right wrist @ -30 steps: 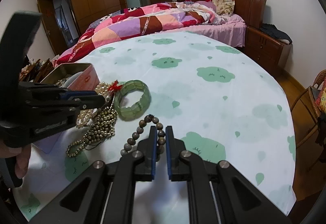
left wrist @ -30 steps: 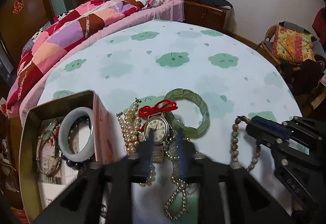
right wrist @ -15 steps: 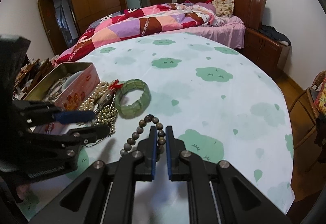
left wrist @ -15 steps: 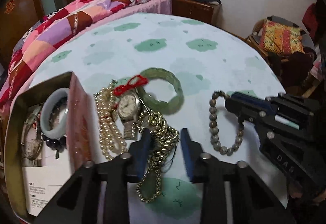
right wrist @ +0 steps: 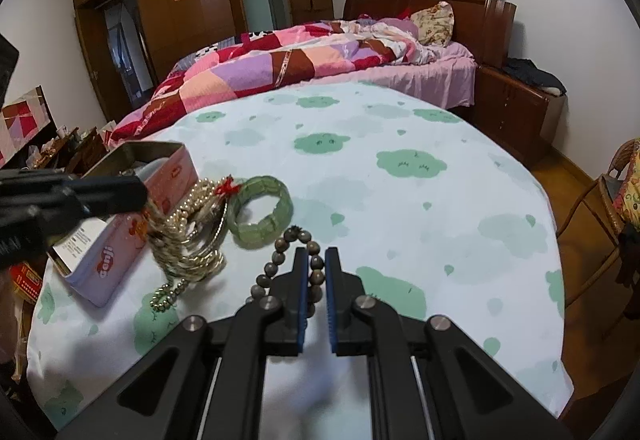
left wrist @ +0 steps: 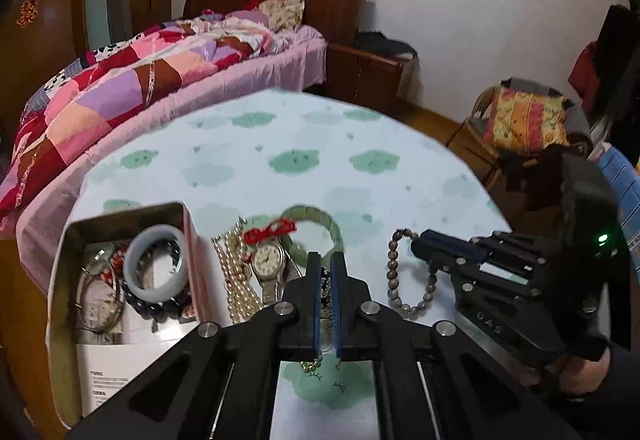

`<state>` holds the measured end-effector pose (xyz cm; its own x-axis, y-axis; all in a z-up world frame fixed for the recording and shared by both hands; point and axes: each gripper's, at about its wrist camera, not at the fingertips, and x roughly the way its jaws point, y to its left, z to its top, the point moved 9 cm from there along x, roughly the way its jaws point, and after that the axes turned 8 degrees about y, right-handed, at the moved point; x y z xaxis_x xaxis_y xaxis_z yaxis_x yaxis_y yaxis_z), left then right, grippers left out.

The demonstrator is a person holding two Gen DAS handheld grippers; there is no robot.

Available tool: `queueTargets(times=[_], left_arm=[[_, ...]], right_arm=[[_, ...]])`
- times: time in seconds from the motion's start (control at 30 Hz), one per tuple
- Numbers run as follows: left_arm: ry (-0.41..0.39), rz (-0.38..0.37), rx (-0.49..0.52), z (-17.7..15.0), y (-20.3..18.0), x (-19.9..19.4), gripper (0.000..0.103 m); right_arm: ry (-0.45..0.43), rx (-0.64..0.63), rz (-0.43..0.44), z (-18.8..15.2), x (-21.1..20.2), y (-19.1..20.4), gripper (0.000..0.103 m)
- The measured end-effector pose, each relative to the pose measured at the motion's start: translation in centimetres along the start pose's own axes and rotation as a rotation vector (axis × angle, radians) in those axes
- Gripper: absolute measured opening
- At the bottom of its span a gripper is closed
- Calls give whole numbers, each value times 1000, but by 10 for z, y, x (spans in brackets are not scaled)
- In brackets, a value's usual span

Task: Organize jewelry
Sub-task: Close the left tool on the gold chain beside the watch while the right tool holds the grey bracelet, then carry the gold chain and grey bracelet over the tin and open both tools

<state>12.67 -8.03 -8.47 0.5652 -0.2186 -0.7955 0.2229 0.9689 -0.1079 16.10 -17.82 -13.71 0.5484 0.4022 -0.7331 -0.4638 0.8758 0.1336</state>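
Note:
A pink tin box [left wrist: 64,280] at the left holds a pale jade bangle [left wrist: 155,267] and other bracelets. Beside it on the table lie a pearl strand [left wrist: 234,280], a wristwatch [left wrist: 269,260] with a red bow, and a green jade bracelet [left wrist: 320,224]. My left gripper [left wrist: 326,264] is shut on a gold bead necklace [right wrist: 188,252] and lifts it off the table; its tail hangs below [left wrist: 310,364]. My right gripper [right wrist: 316,260] is shut on a brown bead bracelet [right wrist: 276,260] that rests on the table [left wrist: 400,280].
The round table has a light cloth with green cloud prints [right wrist: 400,159]. A bed with a patchwork quilt [right wrist: 300,59] stands behind it. A wicker chair with a cushion [left wrist: 524,119] is at the right. A wooden nightstand [right wrist: 512,111] is by the bed.
My left gripper has closed on the gold bead necklace and raised it from the pile. The right gripper has stayed shut on the brown bead bracelet.

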Motion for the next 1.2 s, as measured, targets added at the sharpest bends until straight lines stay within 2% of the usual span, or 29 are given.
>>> queueTargets(times=[0.33,0.63,1.2], left_arm=[[-117,-18,1,25,1,-51,3],[-200,1,2,40,15,-89,3],[-241,88,-71,31,77,-111,3]], right_arm=[[-43,-1,22,11,-18,5,11],[-72,-23,69,27,-30,27,11],[-90,-159,165,68,-34,106,11]])
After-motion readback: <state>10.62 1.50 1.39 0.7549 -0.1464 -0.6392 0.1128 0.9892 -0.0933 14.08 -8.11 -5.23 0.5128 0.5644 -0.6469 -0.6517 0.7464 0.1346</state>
